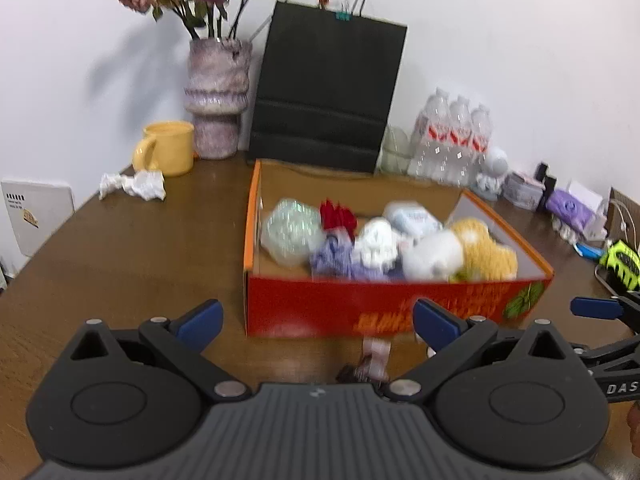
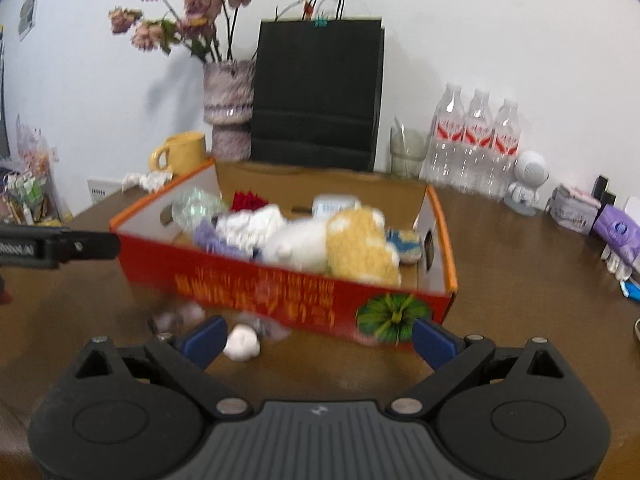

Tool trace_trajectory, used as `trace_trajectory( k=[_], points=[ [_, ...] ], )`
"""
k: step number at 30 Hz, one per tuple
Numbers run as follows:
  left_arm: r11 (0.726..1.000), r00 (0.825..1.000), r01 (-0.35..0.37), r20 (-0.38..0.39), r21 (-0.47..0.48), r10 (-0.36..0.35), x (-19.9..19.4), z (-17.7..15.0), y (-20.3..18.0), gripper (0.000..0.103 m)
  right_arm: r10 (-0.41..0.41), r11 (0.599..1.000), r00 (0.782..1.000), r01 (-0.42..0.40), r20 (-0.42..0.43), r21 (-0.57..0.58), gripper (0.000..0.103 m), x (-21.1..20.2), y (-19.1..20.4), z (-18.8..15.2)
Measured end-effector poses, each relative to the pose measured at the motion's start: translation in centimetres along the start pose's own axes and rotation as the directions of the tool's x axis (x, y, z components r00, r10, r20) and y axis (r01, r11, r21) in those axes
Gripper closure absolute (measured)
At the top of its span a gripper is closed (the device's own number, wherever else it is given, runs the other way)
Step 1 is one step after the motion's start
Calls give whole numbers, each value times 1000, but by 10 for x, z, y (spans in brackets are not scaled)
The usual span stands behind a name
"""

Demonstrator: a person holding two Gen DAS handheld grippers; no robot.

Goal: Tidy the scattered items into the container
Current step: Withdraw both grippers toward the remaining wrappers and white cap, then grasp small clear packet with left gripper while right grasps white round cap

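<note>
Legible markings:

- "DAS" — white capitals on the black arm of the right gripper (image 1: 616, 364), seen at the right edge of the left wrist view; the word is cut off by the frame.
- Yellow-orange print on the front wall of the red box (image 2: 280, 292) — several rows of characters, too blurred to read in either view.
- Red-and-white labels on the water bottles (image 2: 476, 136) — no wording can be made out.
- White lettering on the left gripper (image 2: 60, 246) at the left edge of the right wrist view — blurred, unreadable.
</note>
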State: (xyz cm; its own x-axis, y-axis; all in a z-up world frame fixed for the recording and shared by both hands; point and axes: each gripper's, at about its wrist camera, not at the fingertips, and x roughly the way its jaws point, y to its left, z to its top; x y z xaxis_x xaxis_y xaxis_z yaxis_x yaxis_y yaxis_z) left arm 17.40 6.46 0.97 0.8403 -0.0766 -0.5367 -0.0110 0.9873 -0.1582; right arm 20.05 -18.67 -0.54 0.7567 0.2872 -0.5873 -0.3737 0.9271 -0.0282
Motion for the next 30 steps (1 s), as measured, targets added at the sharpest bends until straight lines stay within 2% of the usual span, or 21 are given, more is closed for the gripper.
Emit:
trace_trajectory(
  k=[3, 6, 9, 11, 15, 18, 20, 22, 23, 24, 25, 30],
  points=[
    [1000, 999, 3, -40, 18, -2, 11, -11, -3, 0, 18, 1000, 1000, -18, -24, -3, 9, 12, 7, -11],
    [998, 998, 26, -57, 58, -22, 20, -21, -12, 5, 14, 999, 1000, -15, -26, -34, 12, 21, 17, -16],
    [994, 998, 16, -67, 105, -9, 31, -27, -23, 13, 19, 999, 999, -21, -27, -44, 22, 29, 25, -18],
    [993, 997, 17, -82, 116, -8, 39, -30, -26, 24, 37, 999, 999, -38, -34, -38, 26, 34, 28, -17],
    [994, 992, 63, -118, 87, -53, 52, -30, -24, 37, 68, 997, 997, -69, -45, -30, 39, 44, 35, -13],
    [991, 989, 83, -132, 101, -70, 59, -28, -27, 50, 81, 996, 995, -83, -58, -28, 50, 52, 41, -10],
    [990, 987, 84, -145, 110, -68, 64, -27, -29, 63, 88, 995, 994, -90, -71, -31, 58, 58, 45, -9],
    [989, 987, 85, -148, 123, -67, 65, -27, -30, 76, 91, 995, 994, -93, -64, -29, 60, 60, 47, -8],
    [987, 985, 95, -152, 126, -76, 64, -27, -31, 83, 92, 995, 994, -94, -63, -24, 66, 60, 48, -8],
    [986, 985, 100, -155, 130, -80, 63, -28, -32, 83, 97, 995, 994, -98, -59, -14, 74, 60, 47, -8],
    [986, 985, 98, -151, 132, -78, 62, -29, -32, 84, 98, 995, 993, -98, -62, -7, 77, 59, 45, -8],
    [989, 987, 96, -136, 111, -81, 58, -31, -30, 85, 92, 996, 994, -91, -63, 4, 77, 55, 41, -11]
  ],
)
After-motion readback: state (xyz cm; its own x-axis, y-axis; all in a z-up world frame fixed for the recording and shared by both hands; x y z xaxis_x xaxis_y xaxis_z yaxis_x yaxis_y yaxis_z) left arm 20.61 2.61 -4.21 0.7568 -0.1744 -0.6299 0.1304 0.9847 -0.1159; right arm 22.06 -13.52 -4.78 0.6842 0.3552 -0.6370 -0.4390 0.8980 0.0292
